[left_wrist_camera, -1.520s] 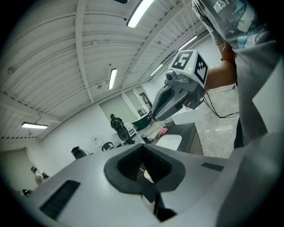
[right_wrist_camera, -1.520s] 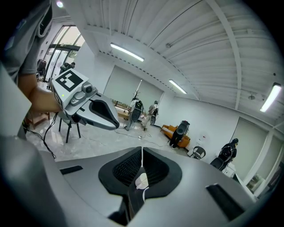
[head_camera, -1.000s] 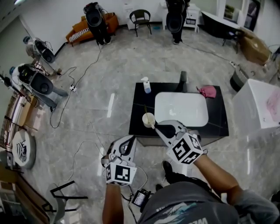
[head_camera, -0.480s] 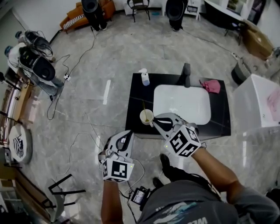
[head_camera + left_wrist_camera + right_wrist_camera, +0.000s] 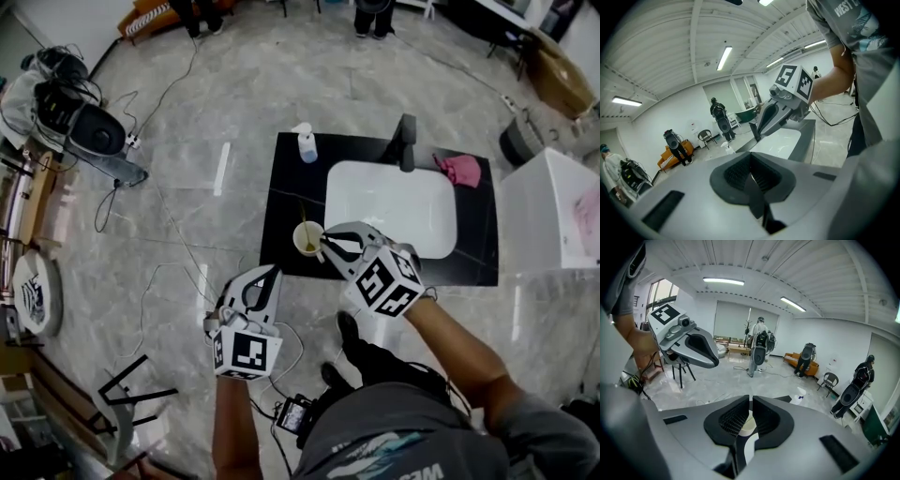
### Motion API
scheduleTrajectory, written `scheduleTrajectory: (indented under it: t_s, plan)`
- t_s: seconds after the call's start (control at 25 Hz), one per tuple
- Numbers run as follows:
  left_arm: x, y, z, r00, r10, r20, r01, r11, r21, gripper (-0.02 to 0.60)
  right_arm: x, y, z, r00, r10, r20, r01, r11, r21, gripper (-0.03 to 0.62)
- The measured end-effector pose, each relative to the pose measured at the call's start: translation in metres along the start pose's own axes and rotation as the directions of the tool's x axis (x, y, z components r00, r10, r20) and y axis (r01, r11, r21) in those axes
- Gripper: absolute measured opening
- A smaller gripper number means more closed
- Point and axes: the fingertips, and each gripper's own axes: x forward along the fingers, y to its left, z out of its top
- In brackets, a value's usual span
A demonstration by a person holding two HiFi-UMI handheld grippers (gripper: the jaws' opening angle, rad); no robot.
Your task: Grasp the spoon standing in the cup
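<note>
Two grippers showed in the head view. The right gripper [image 5: 326,242] had its tips just right of the cup [image 5: 306,238], which stood at the near left corner of the black counter [image 5: 281,192], beside the white sink [image 5: 389,211]. The spoon in the cup was too thin to pick out. The left gripper [image 5: 270,279] hung nearer, off the counter. A spray bottle [image 5: 306,143] stood well apart, far left. The left gripper view showed its jaws pressed together, empty. The right gripper view showed its jaws a thin slit apart, with the cream cup straight ahead through the slit. The right gripper looked much the nearer, with nothing in the way.
</note>
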Motion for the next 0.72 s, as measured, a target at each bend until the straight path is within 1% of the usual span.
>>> scheduleTrajectory:
  t_s: [0.28,0.44,0.72]
  plan:
    - [0.024,0.003,-0.014,0.999,-0.010,-0.034,0.009,1.000,-0.029,0.003,0.034,-0.011,-0.030,0.998,0.050,-0.033,-0.049,0.998,0.034,0.038]
    - [0.036,0.002,-0.026,0.999,-0.013,-0.053,0.011,0.999,-0.052,0.003,0.054,-0.015,-0.048,0.996,0.072,-0.047,-0.070,0.996,0.054,0.072]
    - [0.057,0.004,-0.048,0.997,-0.017,-0.079,0.011,0.997,-0.081,0.003,0.095,-0.023,-0.074,0.990,0.115,-0.084,-0.110,0.991,0.071,0.080]
